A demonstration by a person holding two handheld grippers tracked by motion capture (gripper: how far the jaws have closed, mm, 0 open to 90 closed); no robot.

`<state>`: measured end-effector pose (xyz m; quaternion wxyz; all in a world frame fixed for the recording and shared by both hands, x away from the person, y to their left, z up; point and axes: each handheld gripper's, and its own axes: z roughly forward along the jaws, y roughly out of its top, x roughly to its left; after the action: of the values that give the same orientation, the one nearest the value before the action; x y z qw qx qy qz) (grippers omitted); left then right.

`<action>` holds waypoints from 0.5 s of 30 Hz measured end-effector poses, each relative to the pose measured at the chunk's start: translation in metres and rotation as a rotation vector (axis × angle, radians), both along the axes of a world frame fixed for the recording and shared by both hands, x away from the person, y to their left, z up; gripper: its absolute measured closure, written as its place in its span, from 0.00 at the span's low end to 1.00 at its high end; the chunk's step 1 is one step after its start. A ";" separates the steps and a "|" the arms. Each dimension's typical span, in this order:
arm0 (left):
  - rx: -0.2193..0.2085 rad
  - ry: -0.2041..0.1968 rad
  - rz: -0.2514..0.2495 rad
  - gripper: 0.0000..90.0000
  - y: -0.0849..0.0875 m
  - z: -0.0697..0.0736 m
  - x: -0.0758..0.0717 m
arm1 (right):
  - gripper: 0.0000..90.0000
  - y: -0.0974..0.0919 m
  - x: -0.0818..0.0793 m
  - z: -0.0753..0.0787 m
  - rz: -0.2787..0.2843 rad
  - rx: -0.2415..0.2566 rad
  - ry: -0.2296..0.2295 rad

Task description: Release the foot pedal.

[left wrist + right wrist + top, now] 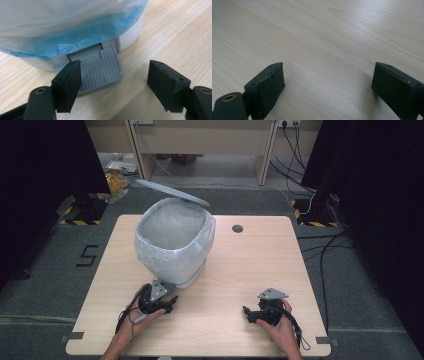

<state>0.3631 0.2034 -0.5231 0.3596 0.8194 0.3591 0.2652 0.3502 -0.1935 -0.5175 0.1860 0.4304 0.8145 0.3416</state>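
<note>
Two tongs: one in each hand, both low over the light wooden bench [240, 270], well apart from each other.
Left tongs [169, 304]: jaws spread wide, nothing between them; held at the near foot of the pedal bin, aimed at its base.
Left hand [137, 312]: wrapped around the left tongs' body, forearm coming in from the near edge.
Pedal bin [175, 242]: white, standing on the left half of the bench, lined with a translucent plastic bag [172, 227] that folds over the rim; in the left gripper view the bag looks blue-tinted low down.
Lid [172, 192]: grey, raised open at the far side of the bin.
Foot pedal [101, 71]: grey, ribbed, jutting from the bin's base onto the bench; left jaw just in front of its left part, right jaw off to its right over bare wood.
Right tongs [246, 312]: jaws spread wide, empty, over bare bench on the right.
Right hand [280, 327]: gripping the right tongs from behind.
</note>
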 end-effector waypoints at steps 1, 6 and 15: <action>0.002 -0.001 -0.001 0.30 0.000 0.000 0.000 | 0.13 0.000 0.000 0.000 -0.001 0.001 0.001; 0.002 -0.003 0.001 0.30 0.000 0.000 0.000 | 0.13 0.000 0.000 0.000 0.000 0.000 0.000; 0.008 -0.009 0.003 0.30 -0.001 0.000 -0.001 | 0.13 0.000 0.000 0.000 0.000 0.000 0.000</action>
<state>0.3620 0.2025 -0.5231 0.3574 0.8191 0.3574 0.2711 0.3502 -0.1935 -0.5175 0.1859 0.4304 0.8146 0.3414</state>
